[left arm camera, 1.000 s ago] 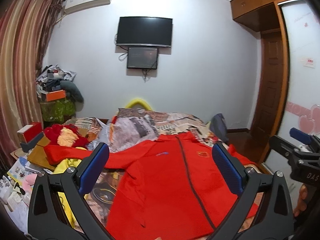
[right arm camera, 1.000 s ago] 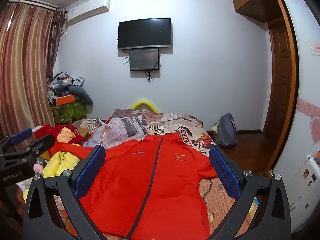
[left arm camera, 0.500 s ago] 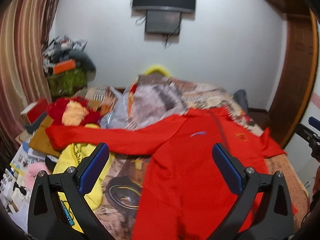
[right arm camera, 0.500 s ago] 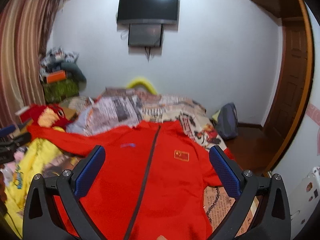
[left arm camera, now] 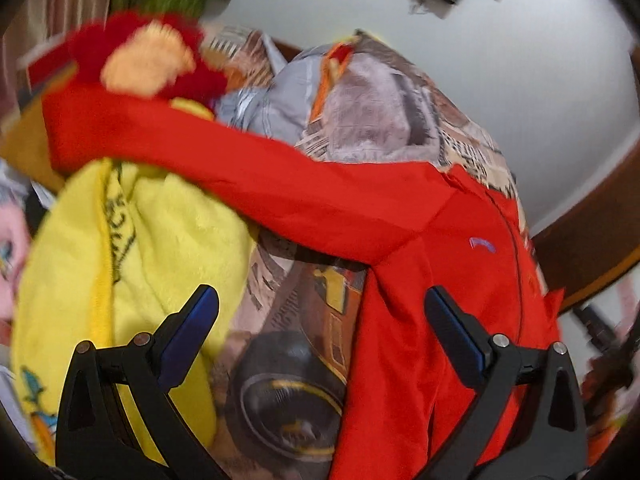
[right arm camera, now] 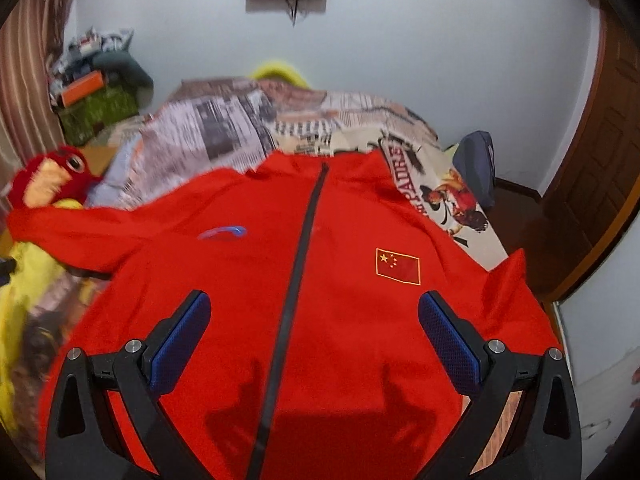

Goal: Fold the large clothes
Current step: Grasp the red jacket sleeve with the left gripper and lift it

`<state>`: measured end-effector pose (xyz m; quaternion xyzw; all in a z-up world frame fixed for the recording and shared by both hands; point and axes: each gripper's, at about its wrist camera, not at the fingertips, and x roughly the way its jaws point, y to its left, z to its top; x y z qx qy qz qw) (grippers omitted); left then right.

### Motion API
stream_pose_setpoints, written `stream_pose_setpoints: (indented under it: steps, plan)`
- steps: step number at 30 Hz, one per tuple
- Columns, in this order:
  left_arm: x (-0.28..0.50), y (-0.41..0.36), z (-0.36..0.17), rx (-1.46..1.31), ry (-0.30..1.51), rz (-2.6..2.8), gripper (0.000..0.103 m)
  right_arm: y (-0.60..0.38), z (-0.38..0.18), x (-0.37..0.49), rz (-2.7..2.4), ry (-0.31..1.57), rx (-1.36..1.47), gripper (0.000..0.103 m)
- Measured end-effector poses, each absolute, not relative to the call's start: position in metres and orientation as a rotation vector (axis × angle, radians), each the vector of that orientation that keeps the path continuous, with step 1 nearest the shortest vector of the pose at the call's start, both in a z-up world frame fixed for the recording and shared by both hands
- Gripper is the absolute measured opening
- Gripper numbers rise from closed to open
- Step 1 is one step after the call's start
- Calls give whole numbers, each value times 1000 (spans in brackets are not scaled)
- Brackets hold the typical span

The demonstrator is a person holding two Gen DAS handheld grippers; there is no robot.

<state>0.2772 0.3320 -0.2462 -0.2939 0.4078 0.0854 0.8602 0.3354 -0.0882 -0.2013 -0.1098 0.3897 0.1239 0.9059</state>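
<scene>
A large red zip jacket (right arm camera: 344, 304) with a flag patch lies flat, front up, on the bed. Its left sleeve (left arm camera: 256, 184) stretches out to the left over a yellow garment (left arm camera: 132, 264). My left gripper (left arm camera: 322, 320) is open and empty, above the bed just below that sleeve's armpit. My right gripper (right arm camera: 314, 316) is open and empty, hovering over the jacket's chest around the dark zip (right arm camera: 298, 276).
The bed has a newspaper-print cover (right arm camera: 240, 128). A red and orange plush toy (left arm camera: 148, 56) lies at the far left. A dark backpack (right arm camera: 478, 168) stands by the bed's right side, near a wooden door (right arm camera: 592, 168). Clutter is piled at the left wall (right arm camera: 96, 92).
Both grippers have tilted down and moved closer to the bed. The left one swung left toward the outstretched sleeve; the right one closed in over the jacket's chest. Both stayed open.
</scene>
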Motion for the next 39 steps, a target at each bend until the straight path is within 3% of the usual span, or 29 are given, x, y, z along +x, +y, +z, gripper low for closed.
stream_pose_setpoints:
  steps: [12, 14, 21, 24, 29, 32, 39]
  plan:
    - [317, 432, -286, -829, 781, 241, 90, -62, -249, 394, 344, 984, -172, 103]
    - [325, 450, -293, -852, 771, 283, 82, -60, -254, 400, 356, 1006, -159, 103]
    - [343, 484, -299, -840, 770, 468, 78, -67, -259, 407, 358, 1034, -131, 103]
    - [348, 483, -293, -795, 779, 540, 65, -73, -255, 407, 336, 1033, -129, 103]
    - [366, 467, -281, -620, 858, 655, 18, -92, -247, 405, 320, 1028, -103, 103]
    - [369, 452, -267, -525, 876, 679, 12, -102, -241, 404, 314, 1025, -85, 103]
    - [373, 418, -222, -452, 849, 687, 8, -128, -230, 399, 305, 1009, -59, 103]
